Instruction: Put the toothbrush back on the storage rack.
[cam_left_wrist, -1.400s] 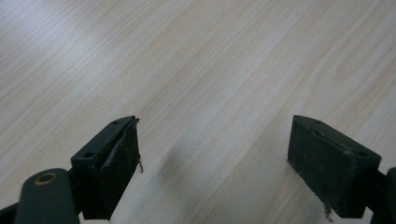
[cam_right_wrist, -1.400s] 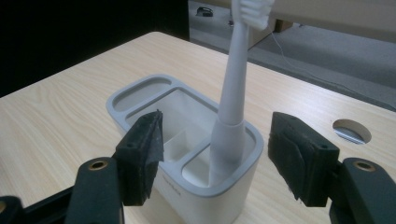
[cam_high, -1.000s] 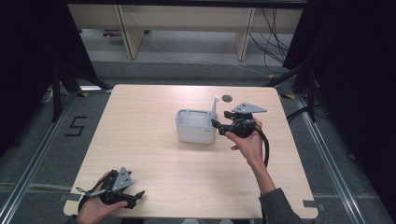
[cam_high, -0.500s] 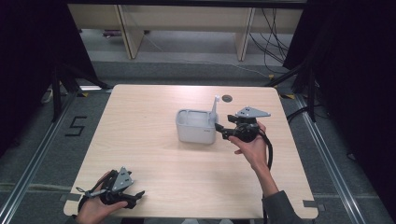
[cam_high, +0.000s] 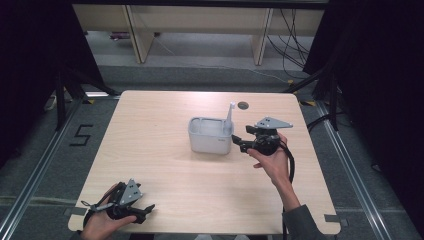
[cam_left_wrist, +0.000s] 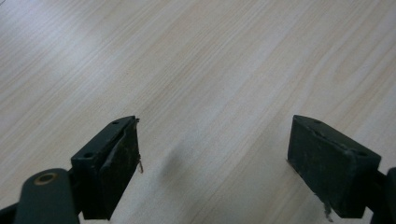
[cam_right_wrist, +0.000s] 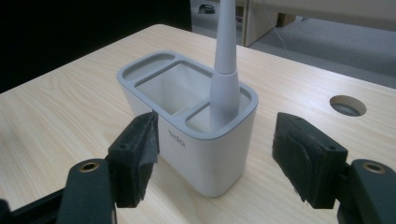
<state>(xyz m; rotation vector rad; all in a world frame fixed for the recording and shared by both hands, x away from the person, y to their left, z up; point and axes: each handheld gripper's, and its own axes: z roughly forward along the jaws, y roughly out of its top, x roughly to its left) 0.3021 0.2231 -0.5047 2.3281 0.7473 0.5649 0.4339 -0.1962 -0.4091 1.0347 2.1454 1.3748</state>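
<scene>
The right gripper (cam_high: 239, 142) has just been widening its jaws; they stand apart just beside the holder (cam_right_wrist: 187, 121), gripping nothing, with 1 corner of it between them. The left gripper (cam_high: 142, 214) hangs open over the bare table (cam_high: 165, 110) near its front left corner. The grey-white holder sits mid-table with 3 compartments; 1 pale brush handle (cam_right_wrist: 225, 60) stands upright in an end compartment.

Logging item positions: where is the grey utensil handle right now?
High view: the grey utensil handle stands upright in the right-hand end compartment of the white caddy, mid-table, just left of the right gripper.
</scene>
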